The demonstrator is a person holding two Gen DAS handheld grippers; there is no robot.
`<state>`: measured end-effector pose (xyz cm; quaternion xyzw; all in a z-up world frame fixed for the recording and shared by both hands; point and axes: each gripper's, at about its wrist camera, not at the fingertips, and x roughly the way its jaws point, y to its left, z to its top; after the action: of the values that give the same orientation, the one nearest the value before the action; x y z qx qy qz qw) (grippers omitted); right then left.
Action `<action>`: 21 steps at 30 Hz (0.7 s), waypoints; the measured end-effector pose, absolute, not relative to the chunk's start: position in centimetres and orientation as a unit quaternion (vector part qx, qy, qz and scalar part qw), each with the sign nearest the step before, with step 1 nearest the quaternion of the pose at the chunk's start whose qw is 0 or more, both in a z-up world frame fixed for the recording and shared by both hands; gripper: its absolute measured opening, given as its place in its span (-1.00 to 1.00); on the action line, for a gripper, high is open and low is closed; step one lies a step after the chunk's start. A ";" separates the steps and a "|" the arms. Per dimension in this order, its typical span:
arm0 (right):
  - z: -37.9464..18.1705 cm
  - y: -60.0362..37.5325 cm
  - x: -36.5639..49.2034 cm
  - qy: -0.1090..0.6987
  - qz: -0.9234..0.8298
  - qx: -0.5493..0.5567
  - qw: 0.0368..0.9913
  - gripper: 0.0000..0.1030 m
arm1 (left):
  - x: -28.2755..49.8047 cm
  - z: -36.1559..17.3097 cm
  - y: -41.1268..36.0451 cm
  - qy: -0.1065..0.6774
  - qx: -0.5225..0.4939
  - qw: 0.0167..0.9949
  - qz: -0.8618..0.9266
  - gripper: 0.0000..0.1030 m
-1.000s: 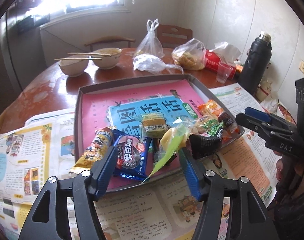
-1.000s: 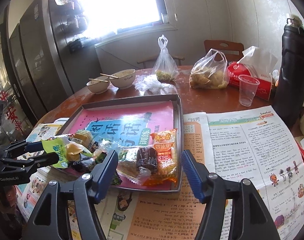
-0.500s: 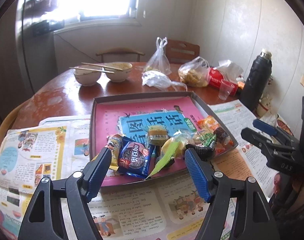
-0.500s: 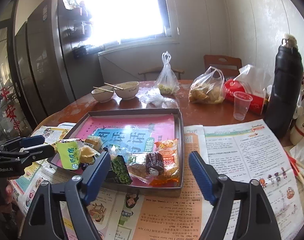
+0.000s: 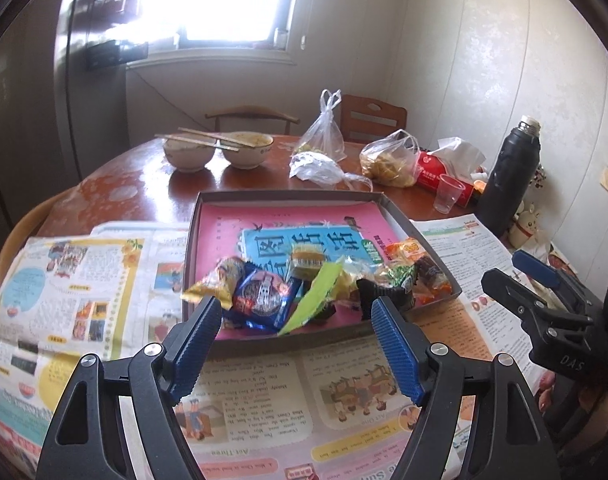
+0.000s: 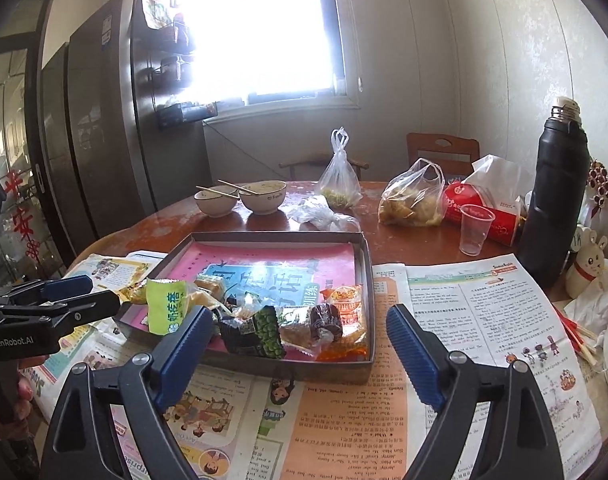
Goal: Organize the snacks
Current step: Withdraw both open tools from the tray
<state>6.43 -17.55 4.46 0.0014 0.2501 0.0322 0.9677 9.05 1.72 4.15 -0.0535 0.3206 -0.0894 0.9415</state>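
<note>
Left gripper (image 5: 296,320): its blue ribbed fingers are standing spread wide, holding nothing, hovering over the newspaper just short of the tray's near edge; in the right wrist view it is showing at 9 o'clock (image 6: 104,294), pointing in toward the tray.
Right gripper (image 6: 300,330): its fingers are likewise gaping apart with nothing between them, hanging above the newspaper at the tray's near wall; in the left wrist view it is poking in from 3 o'clock (image 5: 499,268).
Tray (image 5: 280,197): a shallow grey tray is sitting in the middle of the table, lined with a pink sheet bearing a blue panel of large characters.
Snacks: all are lying heaped along the tray's near edge, with the far half showing only the liner.
Blue cookie packet (image 5: 262,294): it is lying at the 7 o'clock part of the tray, touching a yellow packet (image 5: 220,286) on its left.
Lime-green wrapper (image 5: 313,292): it is tilting up against the pile, just right of the blue packet.
Green pea packet (image 6: 264,330): it is resting at the near edge, beside a dark brown wrapped piece (image 6: 325,320) and an orange packet (image 6: 345,294).
Newspaper (image 5: 64,292): sheets are spreading under and around the tray.
Bowls (image 5: 246,150): two are standing at 12 o'clock beyond the tray, chopsticks lying across them.
Flask (image 6: 555,196): a black flask is standing upright at 2 o'clock, well apart from the tray, with a clear plastic cup (image 6: 475,228) near it.
</note>
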 end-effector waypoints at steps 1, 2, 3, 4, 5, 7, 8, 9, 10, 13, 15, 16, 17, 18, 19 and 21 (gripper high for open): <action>4.4 -17.4 6.3 0.251 0.031 0.001 0.967 0.74 | 8.9 3.9 1.7 0.325 -0.053 0.940 -0.090 0.53; 4.3 -17.3 6.1 0.252 0.030 0.000 0.967 0.76 | 8.7 3.6 1.7 0.328 -0.052 0.939 -0.086 0.53; 4.3 -17.3 5.9 0.253 0.029 -0.001 0.967 0.78 | 8.5 3.4 1.6 0.330 -0.052 0.939 -0.083 0.53; 4.2 -17.2 5.8 0.255 0.028 -0.001 0.967 0.80 | 8.4 3.1 1.6 0.332 -0.053 0.938 -0.083 0.53; 4.0 -17.1 5.6 0.259 0.026 -0.001 0.966 0.81 | 8.2 2.9 1.5 0.336 -0.053 0.937 -0.082 0.53; 3.7 -17.0 5.2 0.264 0.025 0.002 0.964 0.83 | 7.7 2.3 1.4 0.341 -0.051 0.935 -0.077 0.53; 3.6 -17.0 5.0 0.269 0.026 0.005 0.963 0.86 | 7.5 2.1 1.3 0.344 -0.050 0.935 -0.074 0.53; 3.3 -17.0 4.8 0.272 0.027 0.008 0.962 0.88 | 7.2 1.8 1.2 0.347 -0.050 0.934 -0.074 0.53; 3.2 -17.0 4.6 0.273 0.028 0.011 0.961 0.89 | 6.9 1.5 1.1 0.351 -0.049 0.932 -0.076 0.53; 2.7 -16.9 4.0 0.283 0.028 0.023 0.959 0.90 | 6.1 0.6 0.8 0.363 -0.052 0.927 -0.077 0.53; 2.3 -16.9 3.6 0.290 0.029 0.029 0.956 0.90 | 5.7 0.0 0.7 0.370 -0.057 0.924 -0.078 0.53; 2.0 -16.8 3.4 0.293 0.029 0.030 0.955 0.90 | 5.4 -0.2 0.7 0.372 -0.058 0.923 -0.080 0.53; 1.8 -16.6 3.2 0.295 0.028 0.029 0.955 0.90 | 5.2 -0.4 0.5 0.374 -0.057 0.922 -0.080 0.53; 1.5 -16.4 3.0 0.298 0.027 0.027 0.954 0.90 | 5.0 -0.6 0.4 0.375 -0.055 0.922 -0.080 0.53; 1.3 -16.3 2.9 0.302 0.025 0.025 0.953 0.90 | 4.8 -0.8 0.3 0.376 -0.053 0.922 -0.079 0.53; 0.8 -16.1 2.5 0.309 0.019 0.024 0.950 0.90 | 4.5 -1.2 0.1 0.380 -0.050 0.920 -0.079 0.53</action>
<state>2.53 -16.12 0.83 0.0238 0.3093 0.0190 0.9505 4.45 0.06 -1.18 -0.0497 0.3800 -0.0791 0.9202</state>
